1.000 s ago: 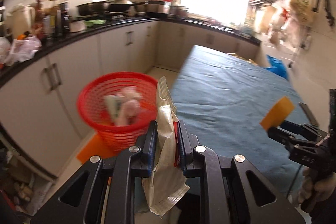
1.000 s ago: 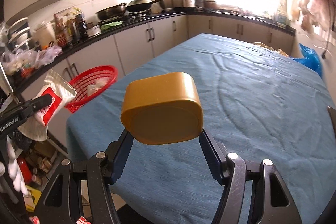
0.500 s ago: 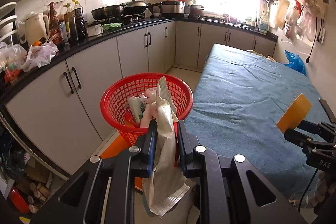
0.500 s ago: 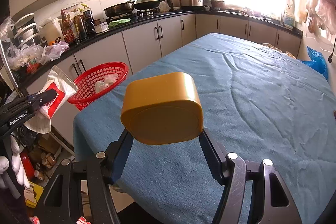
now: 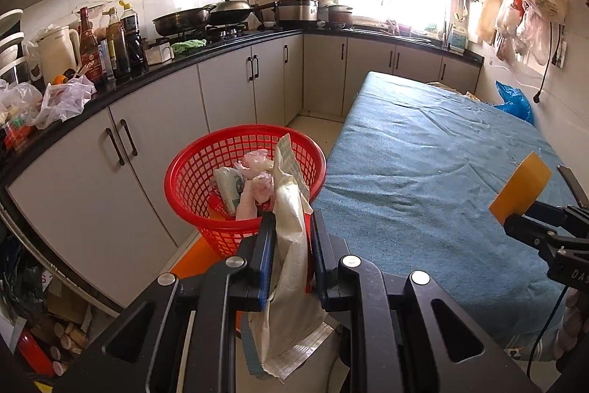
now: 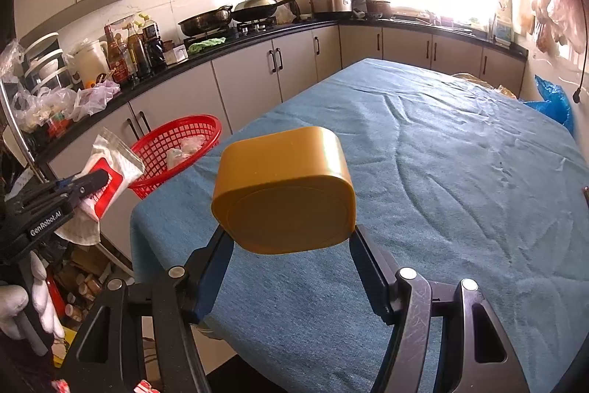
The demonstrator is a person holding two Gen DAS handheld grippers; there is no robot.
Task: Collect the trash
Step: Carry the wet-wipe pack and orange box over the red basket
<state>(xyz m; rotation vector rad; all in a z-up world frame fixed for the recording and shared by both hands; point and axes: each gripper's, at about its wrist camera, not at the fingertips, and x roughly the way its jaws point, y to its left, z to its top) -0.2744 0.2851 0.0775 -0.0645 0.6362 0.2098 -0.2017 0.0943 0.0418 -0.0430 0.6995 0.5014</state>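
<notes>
The red basket (image 5: pixel 244 179) has drawn nearer; left hand-held gripper (image 5: pixel 291 245) pinches a crumpled white wrapper (image 5: pixel 291 245), right hand-held gripper (image 6: pixel 287 238) clamps a mustard-yellow box (image 6: pixel 283 194).

Matt black plastic tongs, left (image 5: pixel 289 242), are pinching a crinkly paper-ish wrapper (image 5: pixel 291 245) w/ glossy foil edge. Red plastic mesh basket (image 5: pixel 191 172) is shining a bit. Right tongs (image 6: pixel 291 242) are gripping a smooth, semi-gloss yellow plastic box (image 6: pixel 283 194). Blue cloth on the counter (image 6: pixel 460 190) is looking rough, wrinkled, matt.

Black tongs (image 5: pixel 291 227) with silver screws and blue-edged fingers (image 5: pixel 265 256) — white-gloved hand (image 6: pixel 22 312).
</notes>
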